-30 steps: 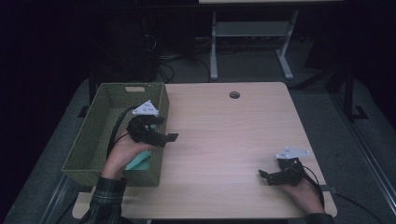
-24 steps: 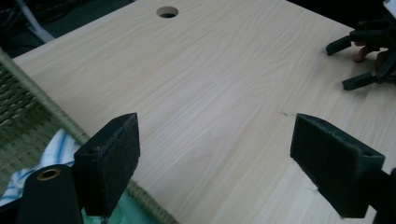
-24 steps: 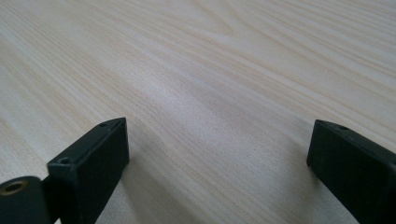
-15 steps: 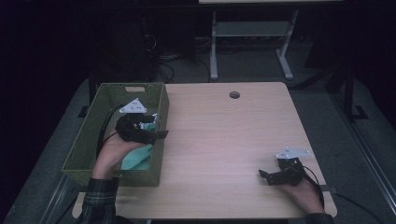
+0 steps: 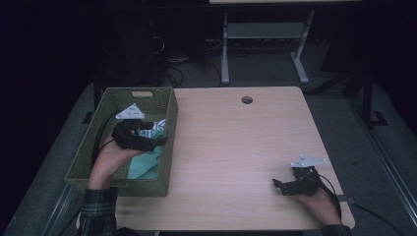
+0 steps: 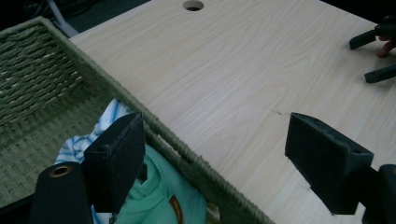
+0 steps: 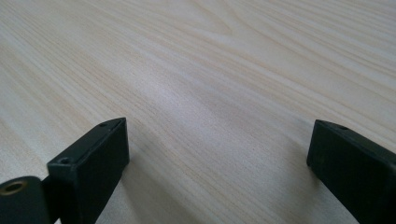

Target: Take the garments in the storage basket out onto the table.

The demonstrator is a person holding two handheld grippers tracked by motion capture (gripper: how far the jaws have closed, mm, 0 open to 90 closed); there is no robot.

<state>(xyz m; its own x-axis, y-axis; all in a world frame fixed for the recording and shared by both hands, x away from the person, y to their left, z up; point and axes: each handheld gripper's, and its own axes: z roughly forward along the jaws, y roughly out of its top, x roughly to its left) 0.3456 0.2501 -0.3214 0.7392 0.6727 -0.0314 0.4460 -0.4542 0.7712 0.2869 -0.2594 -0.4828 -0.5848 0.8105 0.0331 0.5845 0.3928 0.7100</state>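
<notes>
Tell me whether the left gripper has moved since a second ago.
Yes. In the high view the left gripper has drifted left, from over the table edge to above the green basket's right wall and the clothes inside.

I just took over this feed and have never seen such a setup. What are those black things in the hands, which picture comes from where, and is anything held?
A person works at a wooden table with a hand-held two-jaw clamp, called a gripper, in each hand. The high view looks down from above the person's side. The other two pictures come from cameras riding on the grippers, looking along their black jaws.

The left gripper is over the green woven basket, which sits on the table's left part. Its jaws stand open across the basket's rim with nothing between them. In the basket lie clothes, mint green and blue-striped.

The right gripper sits low at the table's near right, jaws open, holding nothing.
</notes>
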